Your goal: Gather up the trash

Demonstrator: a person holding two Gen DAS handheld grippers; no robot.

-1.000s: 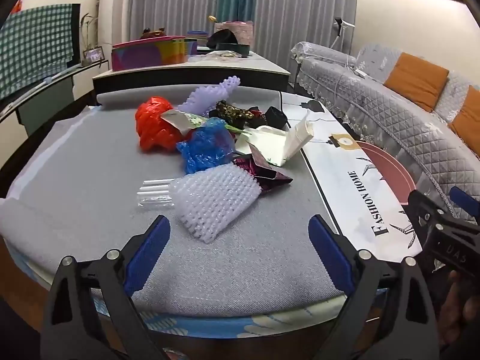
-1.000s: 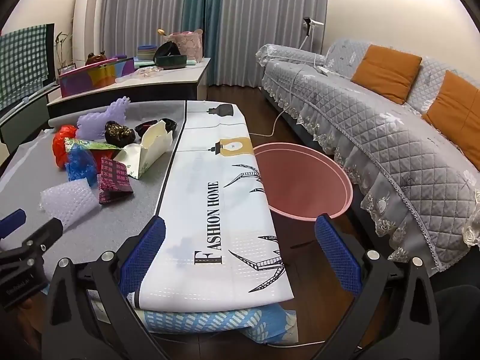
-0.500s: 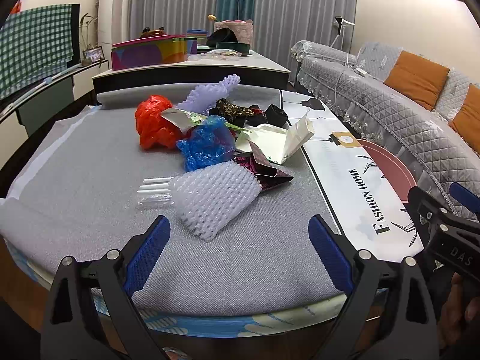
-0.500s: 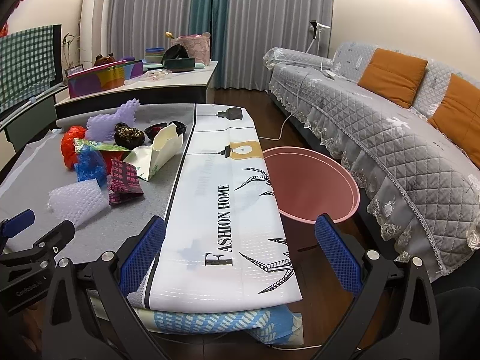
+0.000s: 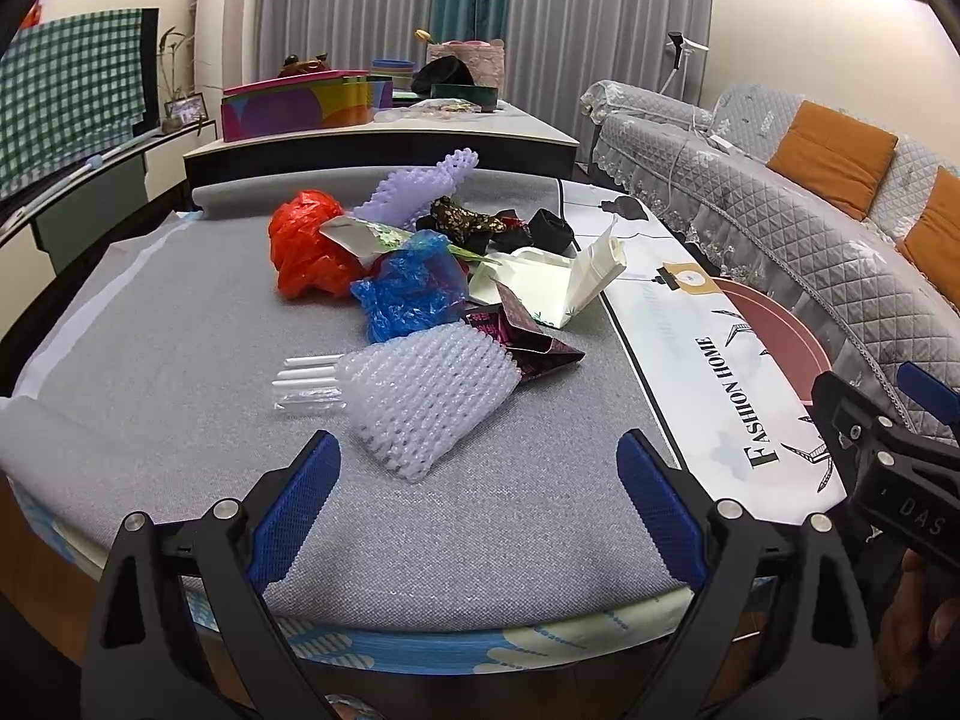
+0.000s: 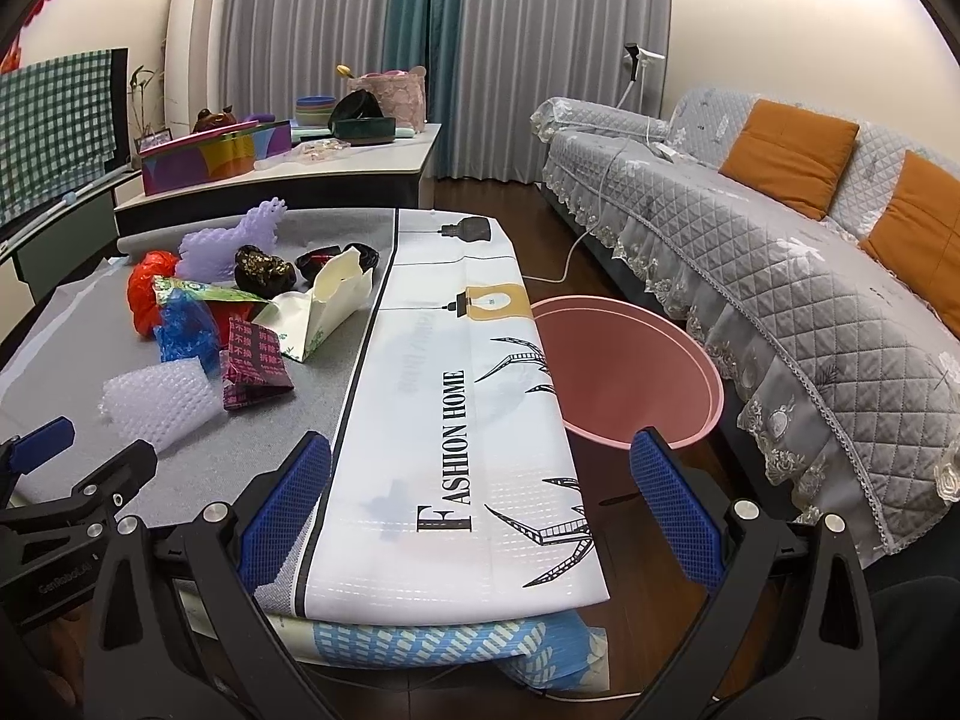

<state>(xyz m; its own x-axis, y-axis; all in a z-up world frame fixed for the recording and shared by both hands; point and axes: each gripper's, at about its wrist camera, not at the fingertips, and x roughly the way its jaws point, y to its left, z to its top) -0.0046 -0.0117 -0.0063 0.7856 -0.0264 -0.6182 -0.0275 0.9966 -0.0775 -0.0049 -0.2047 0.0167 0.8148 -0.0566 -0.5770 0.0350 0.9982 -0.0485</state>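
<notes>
Trash [image 5: 420,276] heaped in one loose pile toward the far middle of the grey-covered surface [image 5: 180,360], probably gathered there to be within reach of both tools. Nearest of the pile: a white foam net sleeve [image 5: 420,396], lying flat over a few clear straws [image 5: 306,381] and touching a dark red wrapper [image 5: 528,342]. Behind these, a blue plastic bag [image 5: 408,294], a red plastic bag [image 5: 306,246], a lilac foam net [image 5: 414,189], a torn cream carton [image 5: 570,282] and some dark wrappers, all crumpled and overlapping. Left tool [image 5: 477,510] spread wide and empty, held low at the near edge and aimed straight at the white sleeve, seemingly lined up for a first pick. Right tool [image 6: 480,498] likewise spread and empty, hovering over the printed white cloth [image 6: 456,420]. Pink basin [image 6: 630,360] on the floor between surface and sofa [image 6: 780,252], just beside the surface's right edge, likely the drop point. Nothing collected yet by the look of the bare basin.
</notes>
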